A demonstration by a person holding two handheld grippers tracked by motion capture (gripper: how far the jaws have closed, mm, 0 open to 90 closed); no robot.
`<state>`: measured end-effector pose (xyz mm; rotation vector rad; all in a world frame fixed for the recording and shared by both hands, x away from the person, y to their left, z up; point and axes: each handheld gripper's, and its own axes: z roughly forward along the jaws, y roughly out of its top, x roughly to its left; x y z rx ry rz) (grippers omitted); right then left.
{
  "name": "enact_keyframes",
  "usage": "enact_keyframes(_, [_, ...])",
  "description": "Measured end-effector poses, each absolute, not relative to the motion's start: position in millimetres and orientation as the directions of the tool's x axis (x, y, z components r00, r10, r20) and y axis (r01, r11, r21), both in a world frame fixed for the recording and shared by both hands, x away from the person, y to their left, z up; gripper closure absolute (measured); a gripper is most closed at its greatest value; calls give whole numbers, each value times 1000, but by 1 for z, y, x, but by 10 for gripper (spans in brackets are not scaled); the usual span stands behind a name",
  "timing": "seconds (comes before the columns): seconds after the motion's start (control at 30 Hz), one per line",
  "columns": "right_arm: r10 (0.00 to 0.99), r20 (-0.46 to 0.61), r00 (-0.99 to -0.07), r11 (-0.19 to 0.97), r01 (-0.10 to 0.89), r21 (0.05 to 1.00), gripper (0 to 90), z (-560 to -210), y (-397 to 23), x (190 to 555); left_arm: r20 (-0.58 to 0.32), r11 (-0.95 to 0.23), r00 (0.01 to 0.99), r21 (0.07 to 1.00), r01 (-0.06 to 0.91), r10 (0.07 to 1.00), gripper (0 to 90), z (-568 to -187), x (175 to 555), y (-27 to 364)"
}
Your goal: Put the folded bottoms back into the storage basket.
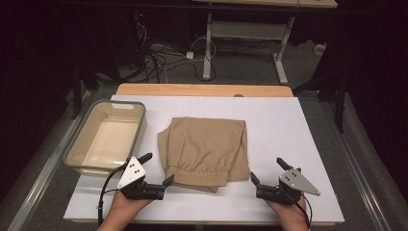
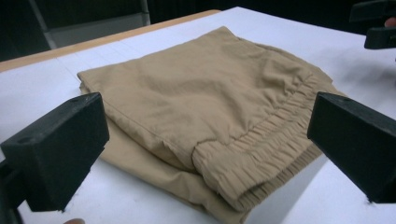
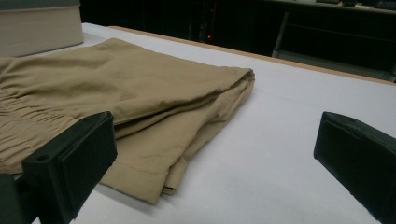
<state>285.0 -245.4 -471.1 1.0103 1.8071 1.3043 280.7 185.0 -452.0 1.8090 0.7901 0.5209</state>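
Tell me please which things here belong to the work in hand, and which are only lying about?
In the work:
- folded tan shorts, lying between both tongs
- left tongs, open, near the shorts' elastic waistband
- right tongs, open, beside the shorts' other near corner

Only lying about:
- empty plastic bin, left of the shorts
- cables on the floor behind the table

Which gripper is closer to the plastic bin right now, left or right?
Left. The left gripper sits just in front of the bin's near right corner, jaws open beside the folded tan shorts. The right gripper is beyond the shorts, on their far side from the bin.
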Motion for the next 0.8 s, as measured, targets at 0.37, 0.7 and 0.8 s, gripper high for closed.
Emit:
enact_keyframes(0.37, [892,-77,-445,181,196,964,1,-470,-253,279,-31,-238,693,928,288,720,0,-461,281,184])
enact_keyframes(0.7, [888,-60,-455,182,229,956,33,-469,-251,278,-48,-253,714,917,309,699,0,-468,284,181])
enact_keyframes(0.8, [870,-46,-491,208,282,937,173,-469,-241,280,-27,-284,720,908,308,693,0,-471,285,182])
